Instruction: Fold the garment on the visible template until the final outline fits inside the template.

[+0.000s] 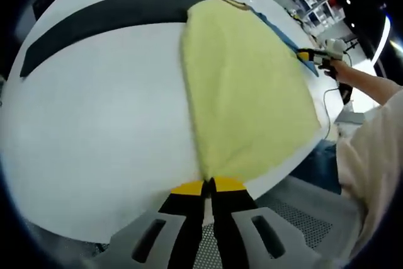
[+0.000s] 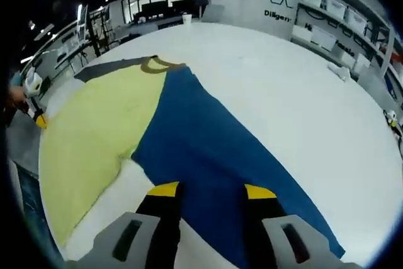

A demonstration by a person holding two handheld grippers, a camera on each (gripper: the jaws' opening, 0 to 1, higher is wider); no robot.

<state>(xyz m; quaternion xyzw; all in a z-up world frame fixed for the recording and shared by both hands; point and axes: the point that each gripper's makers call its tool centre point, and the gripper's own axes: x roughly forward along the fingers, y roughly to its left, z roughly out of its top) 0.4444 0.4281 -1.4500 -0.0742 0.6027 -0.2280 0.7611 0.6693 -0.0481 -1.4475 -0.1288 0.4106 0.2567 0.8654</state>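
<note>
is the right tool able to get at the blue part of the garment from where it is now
Probably yes. The right tool stands open with the blue part of the garment lying flat right between and ahead of its jaws on the white table, with nothing in the way.

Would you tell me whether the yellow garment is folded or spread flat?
Spread flat: the yellow garment lies open over the blue template, no fold visible.

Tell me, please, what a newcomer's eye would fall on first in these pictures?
First, the big pale yellow garment spread over the white table, its near corner pinched between the shut fingers of the left gripper. Beside it, in the right gripper view, lies a deep blue cloth, running under the open right gripper. A dark strip lies along the table's far side in the left gripper view.
</note>
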